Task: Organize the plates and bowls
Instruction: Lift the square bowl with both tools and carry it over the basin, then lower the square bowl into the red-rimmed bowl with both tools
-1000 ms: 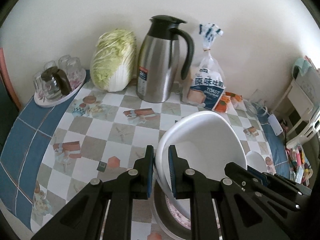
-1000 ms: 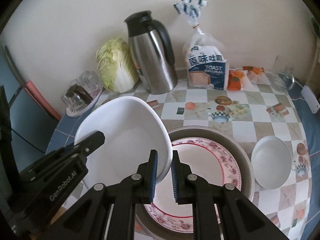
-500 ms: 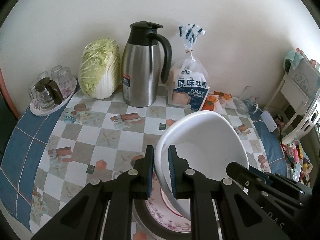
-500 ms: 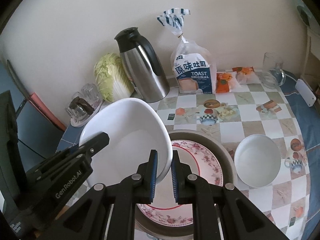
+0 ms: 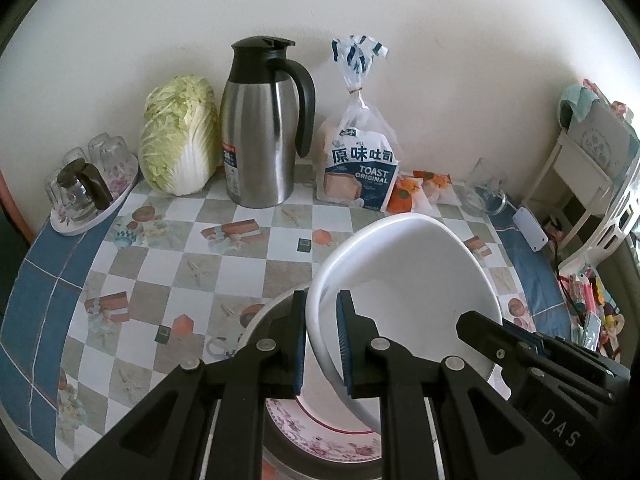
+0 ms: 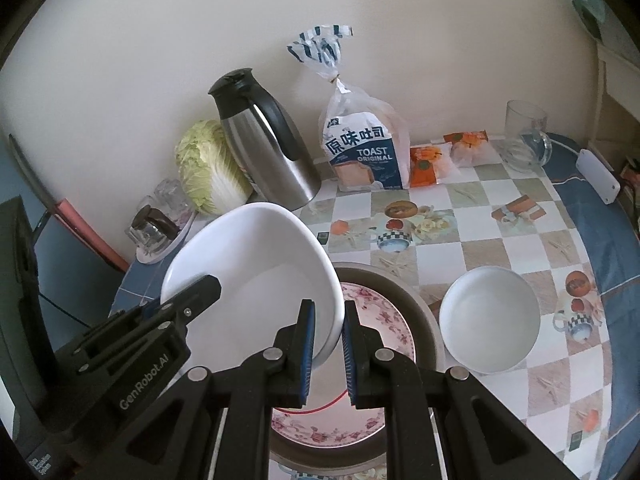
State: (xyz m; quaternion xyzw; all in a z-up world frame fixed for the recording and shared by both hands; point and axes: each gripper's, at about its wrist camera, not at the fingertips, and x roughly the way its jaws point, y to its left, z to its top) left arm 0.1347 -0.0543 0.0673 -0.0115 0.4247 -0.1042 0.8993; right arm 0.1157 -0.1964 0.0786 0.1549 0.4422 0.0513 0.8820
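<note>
White and glossy, the large bowl (image 5: 416, 280) hangs tilted between your two tools — you have it pinched by opposite edges of its rim. Your left tool (image 5: 322, 344) is clenched on the rim at the bowl's left edge, its blue pads (image 5: 343, 344) pressing the wall from both sides. Your right tool (image 6: 329, 350) is clamped on the opposite edge in the same way.

Directly under the bowl sits a grey basin (image 6: 424, 312) on the desk (image 6: 500, 248), and a floral plate (image 6: 384, 320) with a red-rimmed pink pattern lies inside it. The bowl is clear of the plate, its open side facing up and toward you.

A small white bowl (image 6: 490, 328) rests upright on the checked cloth just beside the basin, on its right in the right-wrist view.

Along the wall stand a napa cabbage (image 5: 180, 136), a steel carafe (image 5: 260, 132) and a bag of toast (image 5: 360, 164) — with a tray of upturned glasses (image 5: 84, 188) at the far left and a glass mug (image 6: 524, 136) at the far right.
</note>
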